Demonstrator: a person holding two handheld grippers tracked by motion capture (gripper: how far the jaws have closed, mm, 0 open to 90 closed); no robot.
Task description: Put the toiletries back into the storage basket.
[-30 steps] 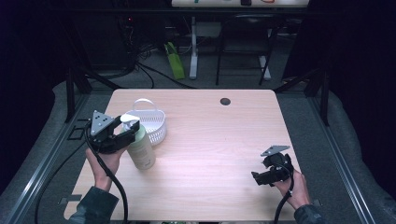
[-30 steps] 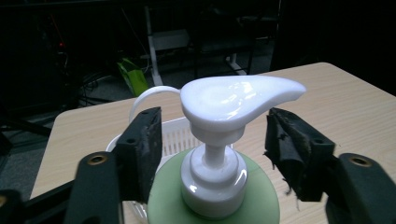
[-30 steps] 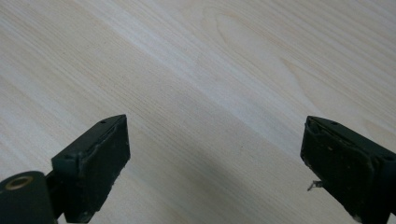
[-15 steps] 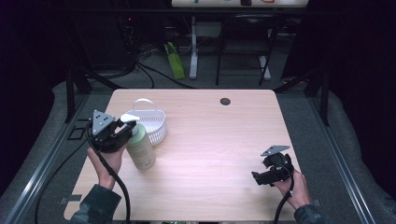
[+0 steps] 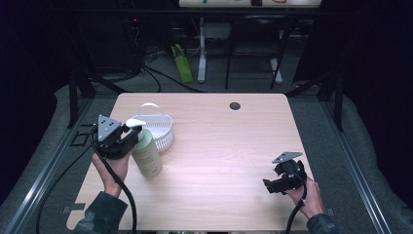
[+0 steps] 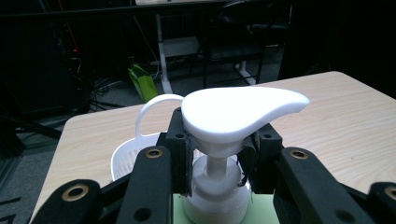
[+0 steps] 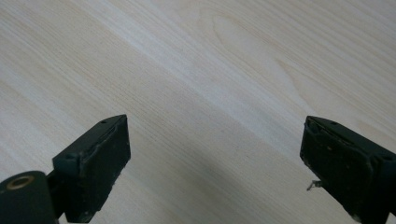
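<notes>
The pump bottle [image 5: 146,155], standing at the near left of the tabletop [image 5: 224,146] beside the white basket [image 5: 158,127], is gripped at its neck by the left tool [image 5: 132,135], so a straight lift is probably called for next, while the right tool [image 5: 267,185] is held wide apart, idle.

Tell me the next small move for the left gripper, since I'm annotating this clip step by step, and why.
Probably a short, straight lift. The left gripper has just closed, and its fingers now clamp the white collar beneath the pump head of the pale green pump bottle, which stands upright on the light wooden table beside the white perforated plastic basket. Lifting would let it clear the basket's rim.
</notes>
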